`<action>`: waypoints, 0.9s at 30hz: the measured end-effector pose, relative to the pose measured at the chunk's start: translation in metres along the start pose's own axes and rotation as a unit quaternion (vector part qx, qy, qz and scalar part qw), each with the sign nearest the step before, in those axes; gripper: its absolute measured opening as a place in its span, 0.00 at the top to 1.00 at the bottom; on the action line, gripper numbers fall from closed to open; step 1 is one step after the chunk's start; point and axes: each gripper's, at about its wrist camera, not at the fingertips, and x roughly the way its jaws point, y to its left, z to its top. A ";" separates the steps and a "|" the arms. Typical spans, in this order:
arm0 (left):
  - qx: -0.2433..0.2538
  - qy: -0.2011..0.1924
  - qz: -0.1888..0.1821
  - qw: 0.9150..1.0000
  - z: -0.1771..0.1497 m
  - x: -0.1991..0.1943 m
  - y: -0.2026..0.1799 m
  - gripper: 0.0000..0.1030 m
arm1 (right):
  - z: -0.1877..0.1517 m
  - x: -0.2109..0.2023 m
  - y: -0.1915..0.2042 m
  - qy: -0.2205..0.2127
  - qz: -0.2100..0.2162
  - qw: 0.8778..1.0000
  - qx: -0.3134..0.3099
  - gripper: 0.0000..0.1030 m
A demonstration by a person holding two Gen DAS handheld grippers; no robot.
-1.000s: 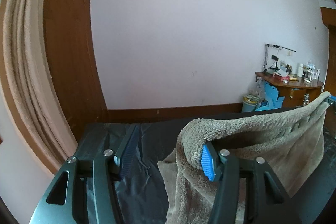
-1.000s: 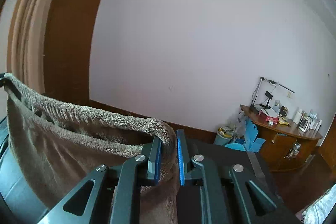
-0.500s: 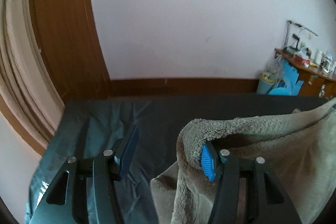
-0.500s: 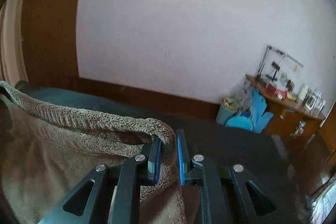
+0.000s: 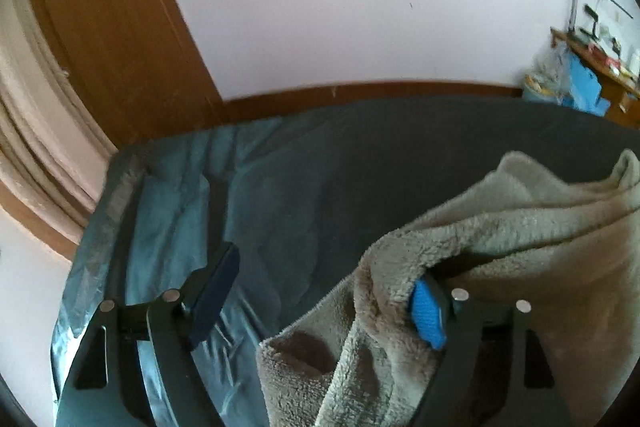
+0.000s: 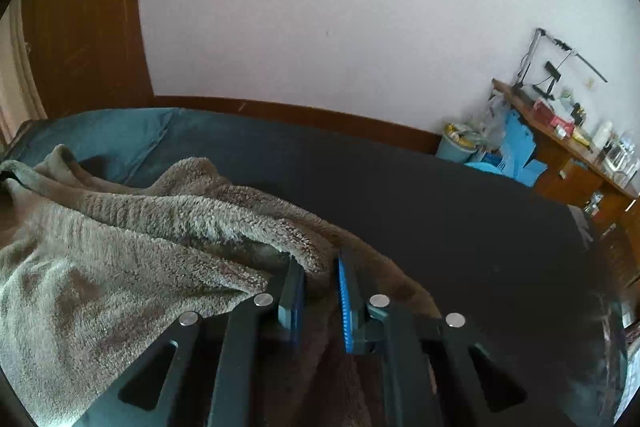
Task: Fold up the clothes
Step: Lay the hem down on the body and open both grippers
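A grey-brown fleece garment [image 5: 520, 247] lies slack between my two grippers over a dark bed cover [image 5: 320, 155]. My left gripper [image 5: 324, 279] is open wide; the garment's edge hangs over its right finger with the blue pad [image 5: 428, 315], while the left finger [image 5: 216, 287] is bare. In the right wrist view the fleece garment [image 6: 140, 227] spreads to the left, rumpled on the bed cover [image 6: 400, 187]. My right gripper [image 6: 318, 279] is shut on the thick hem, which wraps over its left finger [image 6: 292, 291].
A wooden door [image 5: 108, 39] and pale curtain [image 5: 28, 99] stand at the left past the bed's corner. At the far right are a cluttered wooden desk [image 6: 560, 147], a bin [image 6: 456, 147] and blue items. A white wall with brown skirting runs behind the bed.
Both grippers have tipped down toward the bed. The garment, held up taut between them before, now sags and rests on the cover. Neither grip has changed.
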 end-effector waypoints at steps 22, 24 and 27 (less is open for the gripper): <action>-0.150 0.038 -0.316 0.936 -0.016 -0.051 0.075 0.17 | -0.004 -0.079 0.010 -0.047 0.088 0.995 -0.019 0.28; -0.157 0.026 -0.311 0.937 -0.015 -0.060 0.074 0.17 | 0.001 -0.075 0.024 -0.038 0.093 0.994 -0.040 0.28; -0.115 0.017 -0.286 0.951 -0.017 -0.073 0.058 0.17 | 0.006 -0.057 0.042 0.001 0.109 0.992 -0.060 0.28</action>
